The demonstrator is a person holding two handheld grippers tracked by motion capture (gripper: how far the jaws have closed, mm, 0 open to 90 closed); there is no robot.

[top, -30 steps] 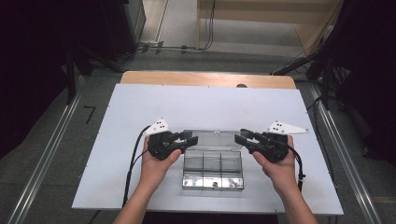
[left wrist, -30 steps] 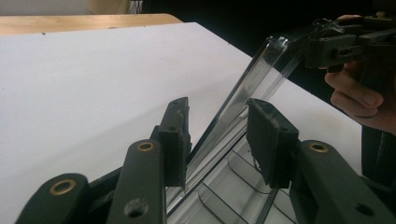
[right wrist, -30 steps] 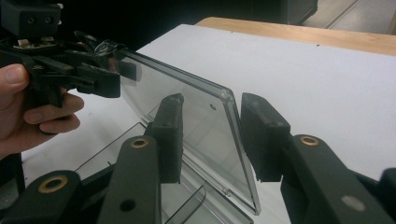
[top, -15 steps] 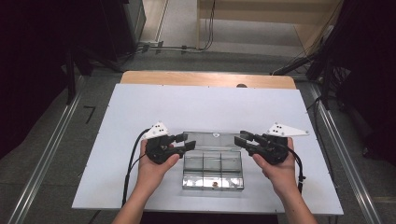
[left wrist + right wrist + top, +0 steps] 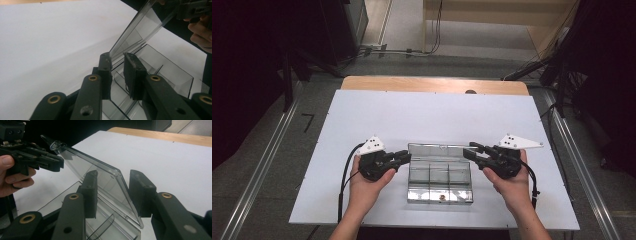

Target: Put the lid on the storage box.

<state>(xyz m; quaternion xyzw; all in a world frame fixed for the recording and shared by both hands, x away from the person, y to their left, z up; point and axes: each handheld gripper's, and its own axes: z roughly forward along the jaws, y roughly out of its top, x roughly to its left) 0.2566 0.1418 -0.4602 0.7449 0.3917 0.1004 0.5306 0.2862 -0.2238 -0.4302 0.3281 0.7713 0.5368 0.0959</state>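
- Clear plastic compartment box (image 5: 440,182): near front edge of white worktop (image 5: 432,120), centred between both hands; divided into small compartments, one small item in front row.
- Lid (image 5: 437,148): hinged at rear edge of box, raised and tilted; transparent, corners rounded.
- Left hand-held gripper (image 5: 404,156): at lid's left end, held level, pointing right; jaws just been closing, lid edge between the pads (image 5: 105,72), near pad against it, a gap visible at the other; firm grip cannot be told.
- Right hand-held gripper (image 5: 468,150): at lid's right end, pointing left; jaws partly open, straddling lid's corner, gap visible on both sides, nothing gripped.
- Open room: broad bare worktop behind box up to wooden strip (image 5: 434,85) at rear; margins free left and right of both hands; narrow strip only between box and front edge.
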